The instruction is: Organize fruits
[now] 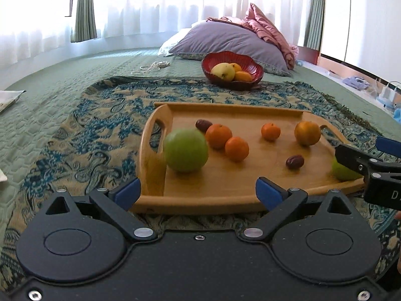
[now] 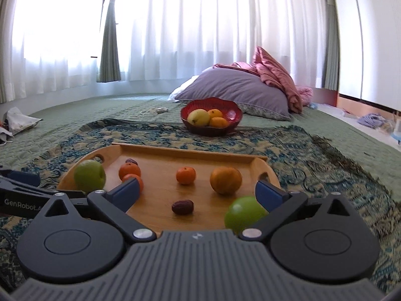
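The left gripper and right gripper both hang with jaws spread wide and nothing between them, just before a wooden tray on a patterned cloth. The tray holds two green apples, oranges and dates. Beyond sits a red bowl of fruit.

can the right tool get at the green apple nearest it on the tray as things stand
Probably yes: the right tool is open, and the round green apple lies just ahead on the wooden tray, toward its right finger, with nothing between.
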Tool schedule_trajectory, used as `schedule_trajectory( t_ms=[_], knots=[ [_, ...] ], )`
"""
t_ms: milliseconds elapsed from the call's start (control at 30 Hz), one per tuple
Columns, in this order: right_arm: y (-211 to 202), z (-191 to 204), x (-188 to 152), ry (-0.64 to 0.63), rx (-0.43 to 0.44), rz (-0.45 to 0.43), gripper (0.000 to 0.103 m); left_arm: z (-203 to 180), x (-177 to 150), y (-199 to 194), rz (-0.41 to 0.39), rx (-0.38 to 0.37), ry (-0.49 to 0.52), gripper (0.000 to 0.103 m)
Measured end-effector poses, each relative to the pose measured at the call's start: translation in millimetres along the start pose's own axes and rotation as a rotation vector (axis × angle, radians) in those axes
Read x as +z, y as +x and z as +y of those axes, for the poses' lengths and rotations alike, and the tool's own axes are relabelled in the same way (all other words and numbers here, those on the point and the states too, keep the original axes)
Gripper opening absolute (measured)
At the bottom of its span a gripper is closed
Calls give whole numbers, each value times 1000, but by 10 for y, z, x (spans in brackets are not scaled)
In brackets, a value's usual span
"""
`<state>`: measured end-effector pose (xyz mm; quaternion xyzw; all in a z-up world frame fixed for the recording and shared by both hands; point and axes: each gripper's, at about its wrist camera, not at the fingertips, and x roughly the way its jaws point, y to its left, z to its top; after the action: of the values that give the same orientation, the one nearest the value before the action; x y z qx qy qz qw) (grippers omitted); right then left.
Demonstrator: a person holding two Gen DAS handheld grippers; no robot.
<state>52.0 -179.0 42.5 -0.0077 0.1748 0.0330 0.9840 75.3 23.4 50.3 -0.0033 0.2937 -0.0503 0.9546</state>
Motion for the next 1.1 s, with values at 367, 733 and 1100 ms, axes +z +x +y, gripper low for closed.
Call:
schedule_trajectory(
  t_ms=[367, 733, 1100],
  knots=[
    [-39, -60, -307, 47, -41, 28, 103, -18, -262, 135, 17, 2, -7, 100],
    [33, -29, -568, 52, -56, 84, 103, -26, -428, 307, 40, 47, -6, 100],
    [228, 50, -672, 15, -55, 146, 103, -53, -454, 421, 50, 55, 1, 103]
  ],
)
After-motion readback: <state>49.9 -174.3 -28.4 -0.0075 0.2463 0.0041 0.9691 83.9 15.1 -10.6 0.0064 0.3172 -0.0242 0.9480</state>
